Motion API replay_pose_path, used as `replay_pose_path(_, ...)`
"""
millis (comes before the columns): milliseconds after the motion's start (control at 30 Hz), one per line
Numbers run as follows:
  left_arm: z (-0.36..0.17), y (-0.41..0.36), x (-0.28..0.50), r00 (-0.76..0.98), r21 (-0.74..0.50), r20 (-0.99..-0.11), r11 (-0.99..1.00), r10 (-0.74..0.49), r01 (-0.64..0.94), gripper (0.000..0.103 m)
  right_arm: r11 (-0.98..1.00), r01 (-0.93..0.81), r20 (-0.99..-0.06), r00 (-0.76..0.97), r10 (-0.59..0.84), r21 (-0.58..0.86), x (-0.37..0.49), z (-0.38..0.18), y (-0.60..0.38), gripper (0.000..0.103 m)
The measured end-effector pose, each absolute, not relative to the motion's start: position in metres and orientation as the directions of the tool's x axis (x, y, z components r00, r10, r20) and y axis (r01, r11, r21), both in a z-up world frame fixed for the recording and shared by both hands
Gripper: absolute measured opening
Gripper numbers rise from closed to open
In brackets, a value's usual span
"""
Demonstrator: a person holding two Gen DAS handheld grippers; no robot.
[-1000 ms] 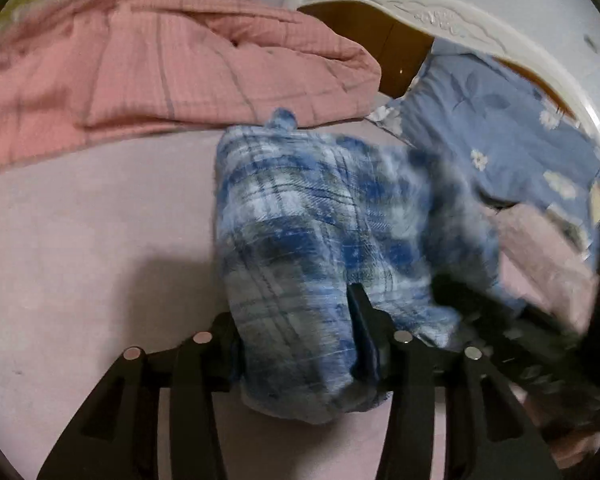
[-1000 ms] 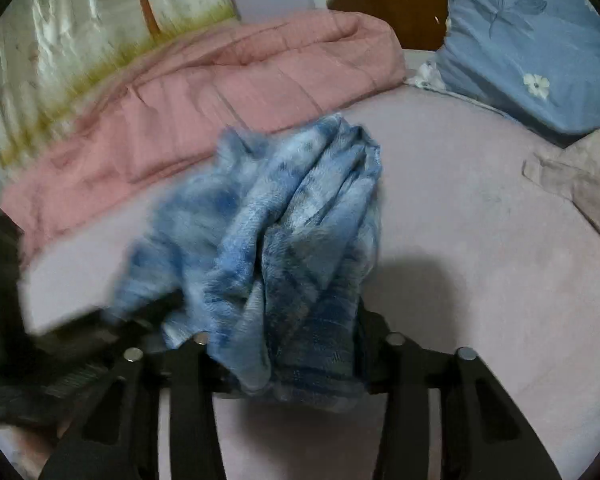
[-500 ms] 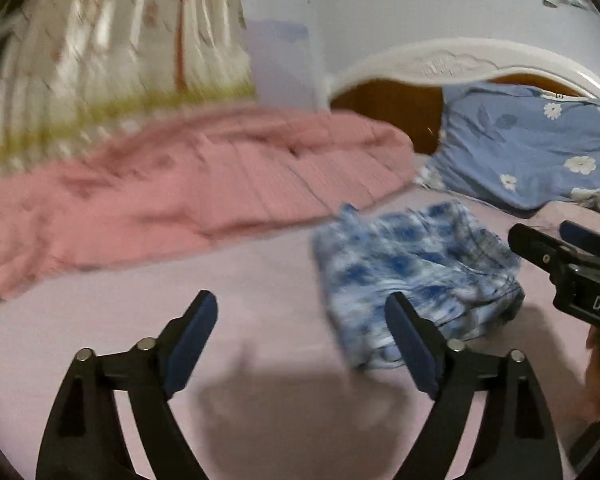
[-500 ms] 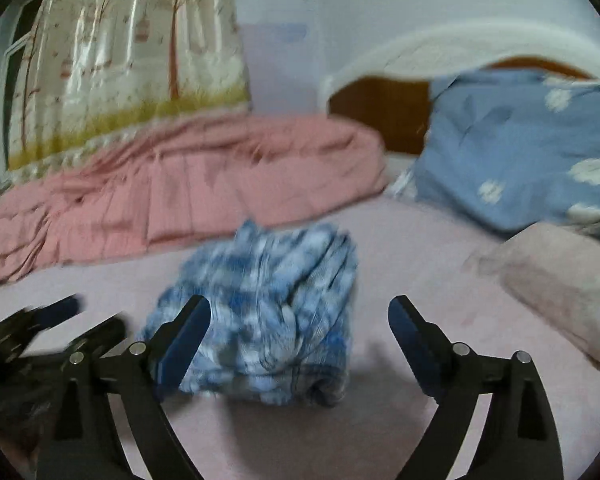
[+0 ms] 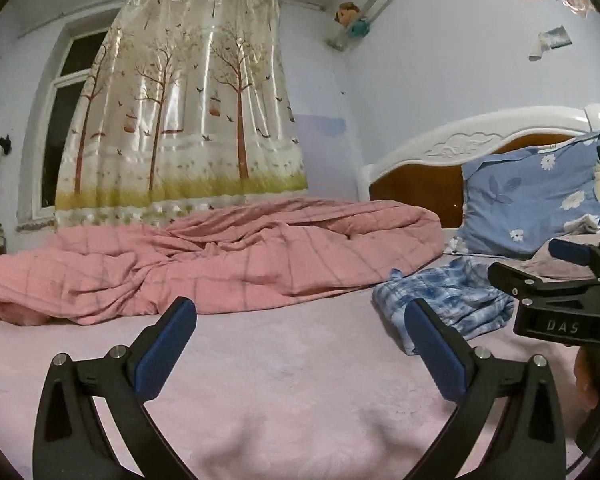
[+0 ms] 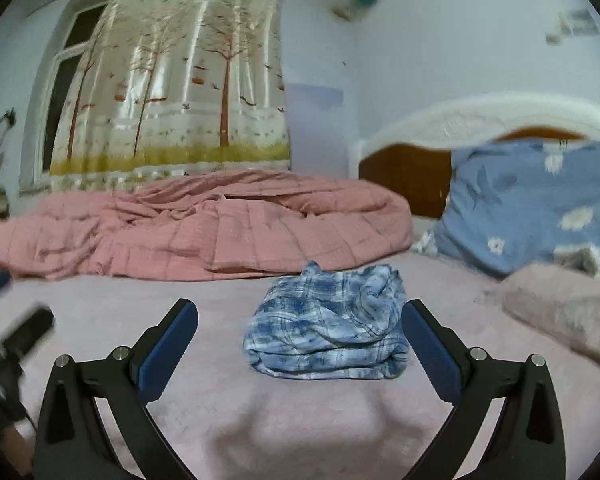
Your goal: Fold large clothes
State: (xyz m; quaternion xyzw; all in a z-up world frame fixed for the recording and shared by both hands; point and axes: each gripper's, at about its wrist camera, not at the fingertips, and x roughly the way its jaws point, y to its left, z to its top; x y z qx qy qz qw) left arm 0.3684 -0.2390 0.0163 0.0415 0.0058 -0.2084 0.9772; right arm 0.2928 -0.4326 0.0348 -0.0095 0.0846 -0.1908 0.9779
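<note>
Left wrist view: left gripper (image 5: 300, 344) spread wide, empty, over pink sheet (image 5: 280, 360). Folded blue plaid shirt (image 5: 448, 300) lay ahead to the right, near the pink quilt (image 5: 220, 256).

Right wrist view: right gripper (image 6: 300, 344) also wide, empty. Shirt (image 6: 332, 328) sat bundled on the sheet just beyond the pads (image 6: 168, 348), below the blue pillow (image 6: 532, 208).

Blue-white plaid shirt (image 6: 332, 320), pink checked quilt (image 6: 220, 232), blue floral pillow (image 6: 532, 208)
</note>
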Motion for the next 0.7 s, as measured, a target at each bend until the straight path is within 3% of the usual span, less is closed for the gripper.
replay_pose_path(700, 0.014, -0.228, 0.375, 0.923, 0.027, -0.044, 0.923, -0.382, 0.384, 0.103, 0.897, 0.431, -0.076, 0.896, -0.438, -0.093, 0.272, 0.041, -0.416, 0.103)
